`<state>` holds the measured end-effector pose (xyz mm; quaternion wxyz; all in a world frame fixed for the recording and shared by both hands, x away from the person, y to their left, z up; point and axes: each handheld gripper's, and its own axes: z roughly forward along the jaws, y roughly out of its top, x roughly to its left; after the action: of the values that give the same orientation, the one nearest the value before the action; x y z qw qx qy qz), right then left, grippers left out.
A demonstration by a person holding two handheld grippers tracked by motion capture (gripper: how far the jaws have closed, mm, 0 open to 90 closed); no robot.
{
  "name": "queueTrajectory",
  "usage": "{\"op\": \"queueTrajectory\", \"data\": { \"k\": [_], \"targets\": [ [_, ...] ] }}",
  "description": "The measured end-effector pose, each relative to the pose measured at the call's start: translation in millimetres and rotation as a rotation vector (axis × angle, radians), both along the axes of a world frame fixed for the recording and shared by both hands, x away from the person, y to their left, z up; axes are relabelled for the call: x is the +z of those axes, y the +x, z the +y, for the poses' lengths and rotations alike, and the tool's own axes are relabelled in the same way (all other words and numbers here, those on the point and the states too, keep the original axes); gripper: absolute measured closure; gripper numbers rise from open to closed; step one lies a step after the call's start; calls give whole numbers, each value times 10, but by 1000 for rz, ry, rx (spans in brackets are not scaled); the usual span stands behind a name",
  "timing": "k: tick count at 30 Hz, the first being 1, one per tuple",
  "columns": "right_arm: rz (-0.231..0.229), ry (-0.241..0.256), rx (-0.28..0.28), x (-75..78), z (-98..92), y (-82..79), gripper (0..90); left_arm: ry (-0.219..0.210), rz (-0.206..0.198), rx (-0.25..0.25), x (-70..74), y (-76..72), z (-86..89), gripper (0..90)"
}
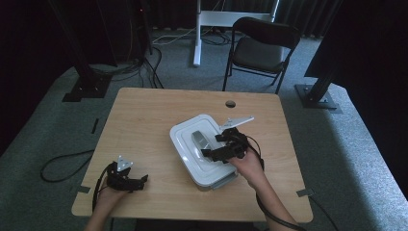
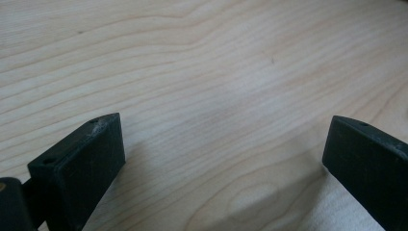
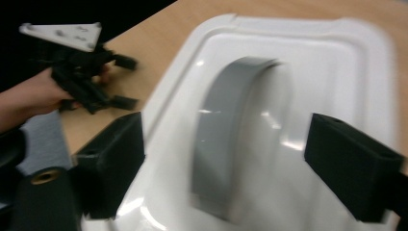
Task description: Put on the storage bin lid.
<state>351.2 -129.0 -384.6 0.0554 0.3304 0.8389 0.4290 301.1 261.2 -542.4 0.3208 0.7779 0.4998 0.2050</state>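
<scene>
A white lidded container (image 1: 190, 139) with a grey handle (image 1: 199, 140) on its lid sits in the middle of the wooden table (image 1: 144, 120). My right gripper (image 1: 213, 146) hovers over the lid, open, its jaws spread to either side of the grey handle (image 3: 226, 139) on the white lid (image 3: 337, 72). My left gripper (image 1: 143, 182) rests near the table's front left corner, open over bare wood (image 2: 207, 72), nothing between its jaws. The left gripper (image 3: 122, 82) also appears far off in the right gripper view.
A round cable hole (image 1: 230, 103) lies near the table's far edge. A black folding chair (image 1: 260, 48) and a white desk leg (image 1: 197, 33) stand beyond the table. Black frame posts (image 1: 317, 91) stand on the carpet at both sides. Cables trail on the floor at left.
</scene>
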Motion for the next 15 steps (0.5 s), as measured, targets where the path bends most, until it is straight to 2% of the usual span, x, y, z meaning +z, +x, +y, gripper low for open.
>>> {"op": "queueTrajectory", "data": {
  "k": [2, 5, 7, 11, 14, 15],
  "targets": [
    [-22, 6, -41, 0, -65, 36, 130, -15, 1, 19, 34, 7, 2, 15],
    [-61, 42, -122, -27, -236, 126, 127, -31, -7, 32, 91, 23, -25, 15],
    [-64, 48, -162, -49, -341, 190, 127, -30, -14, 34, 133, 33, -69, 15],
    [-84, 28, -234, -136, -529, 307, 127, -37, -33, 28, 178, 48, -140, 15],
    [-74, 22, -283, -221, -660, 393, 127, -34, -44, 28, 205, 63, -189, 15],
    [-71, 19, -291, -242, -690, 414, 126, -33, -40, 15, 217, 71, -208, 15]
  ]
}}
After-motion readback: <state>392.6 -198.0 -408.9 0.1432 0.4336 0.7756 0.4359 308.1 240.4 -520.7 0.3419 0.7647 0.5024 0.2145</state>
